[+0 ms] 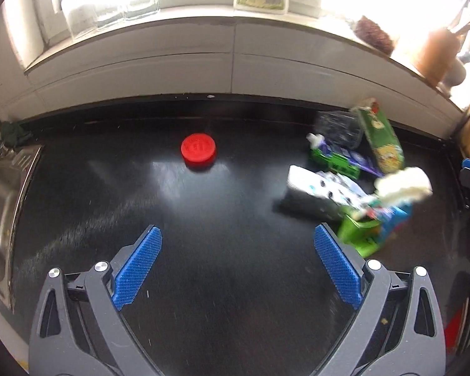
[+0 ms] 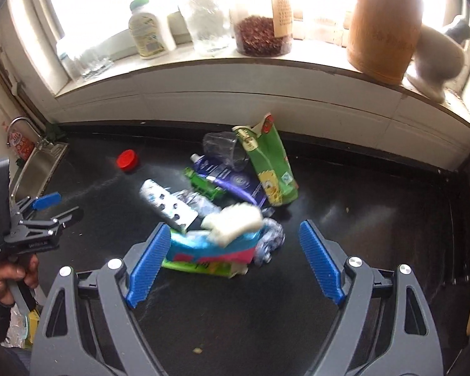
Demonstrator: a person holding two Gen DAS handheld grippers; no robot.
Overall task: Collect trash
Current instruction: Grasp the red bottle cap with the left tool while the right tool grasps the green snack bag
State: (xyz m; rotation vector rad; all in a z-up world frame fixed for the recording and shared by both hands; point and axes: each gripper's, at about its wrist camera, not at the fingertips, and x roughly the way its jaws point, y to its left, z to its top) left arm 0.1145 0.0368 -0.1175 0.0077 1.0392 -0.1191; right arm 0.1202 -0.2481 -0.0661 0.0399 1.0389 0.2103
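Blue-padded fingers of the right gripper (image 2: 233,261) stand wide apart nearest the lens, gripping nothing; a crumpled blue, pink and green wrapper (image 2: 210,250) lies on the counter in the gap ahead of them, close to the left-hand pad, though whether it touches is unclear. The left gripper (image 1: 236,264) is likewise spread wide and empty above bare surface, held in a hand (image 2: 7,277) at the left edge of the right wrist view.

Largest is the black countertop (image 1: 219,219), with a steel sink (image 1: 3,206) at its left end and a white windowsill (image 2: 235,72) behind. The trash sits in one loose pile to the right on the counter: a tall green juice carton (image 2: 271,164), a purple packet (image 2: 235,181), a white spotted wrapper (image 2: 166,203), a clear plastic cup (image 2: 224,152), and a pale crumpled wad (image 2: 233,222) on top of the wrapper. A red lid (image 1: 199,149) lies alone, well apart from the pile.
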